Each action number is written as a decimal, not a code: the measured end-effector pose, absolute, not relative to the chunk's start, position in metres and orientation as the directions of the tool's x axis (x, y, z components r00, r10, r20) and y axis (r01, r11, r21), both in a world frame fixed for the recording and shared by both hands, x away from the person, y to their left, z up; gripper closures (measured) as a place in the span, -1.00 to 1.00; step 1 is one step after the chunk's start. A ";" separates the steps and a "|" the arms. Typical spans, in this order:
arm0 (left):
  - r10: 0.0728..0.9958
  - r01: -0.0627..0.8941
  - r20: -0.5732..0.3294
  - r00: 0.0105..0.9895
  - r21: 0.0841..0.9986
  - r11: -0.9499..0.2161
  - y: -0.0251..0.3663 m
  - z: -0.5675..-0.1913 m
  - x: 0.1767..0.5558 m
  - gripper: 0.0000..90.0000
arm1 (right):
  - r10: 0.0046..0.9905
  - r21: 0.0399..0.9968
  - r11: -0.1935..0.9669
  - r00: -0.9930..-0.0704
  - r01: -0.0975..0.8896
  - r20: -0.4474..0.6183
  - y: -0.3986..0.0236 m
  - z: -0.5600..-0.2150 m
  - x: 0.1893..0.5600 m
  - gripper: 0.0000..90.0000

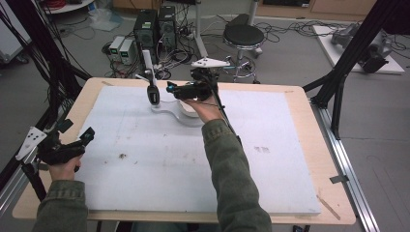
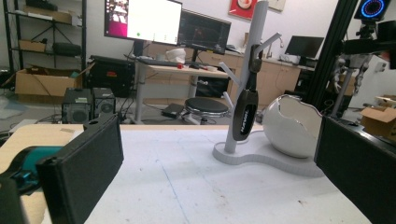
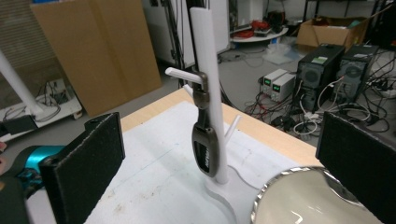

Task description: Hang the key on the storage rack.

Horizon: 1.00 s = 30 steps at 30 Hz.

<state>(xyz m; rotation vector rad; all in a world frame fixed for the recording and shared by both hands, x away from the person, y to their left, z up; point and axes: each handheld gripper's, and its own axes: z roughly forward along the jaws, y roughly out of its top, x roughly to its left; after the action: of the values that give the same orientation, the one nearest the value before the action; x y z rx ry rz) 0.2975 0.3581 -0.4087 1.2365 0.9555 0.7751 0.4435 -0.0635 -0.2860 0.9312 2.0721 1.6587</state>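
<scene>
1. A round black stool (image 1: 244, 36) stands on the grey floor (image 1: 290, 53) beyond the counter's far edge.
2. Two black computer towers (image 1: 155, 26) sit left of the stool, with two small pale boxes (image 1: 122, 48) beside them and loose cables (image 1: 179, 55) around.
3. A black metal frame leg (image 1: 360, 41) slants down at the right.
4. Two monitors (image 2: 142, 21) stand on a desk (image 2: 187, 71) in the room behind.
5. Cardboard boxes (image 2: 44, 81) rest under shelving (image 2: 44, 28) at the left.
</scene>
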 end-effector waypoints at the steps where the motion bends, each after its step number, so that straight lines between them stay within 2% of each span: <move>1: 0.893 0.020 -0.169 0.418 0.984 0.177 0.358 -0.409 0.298 -0.96 | 0.665 0.953 0.107 -0.733 0.283 0.143 -0.068 -0.286 0.442 -0.99; 30: 0.903 0.047 -0.131 0.410 0.991 0.122 0.354 -0.412 0.297 -0.96 | 0.740 0.964 0.064 -0.660 0.258 0.128 -0.179 -0.304 0.387 -0.99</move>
<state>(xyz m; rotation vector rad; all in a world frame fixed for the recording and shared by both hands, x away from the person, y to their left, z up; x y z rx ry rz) 0.2969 0.3540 -0.4116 1.3002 0.9650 0.7929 0.3874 -0.1787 -0.3043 0.9945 1.9485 1.6261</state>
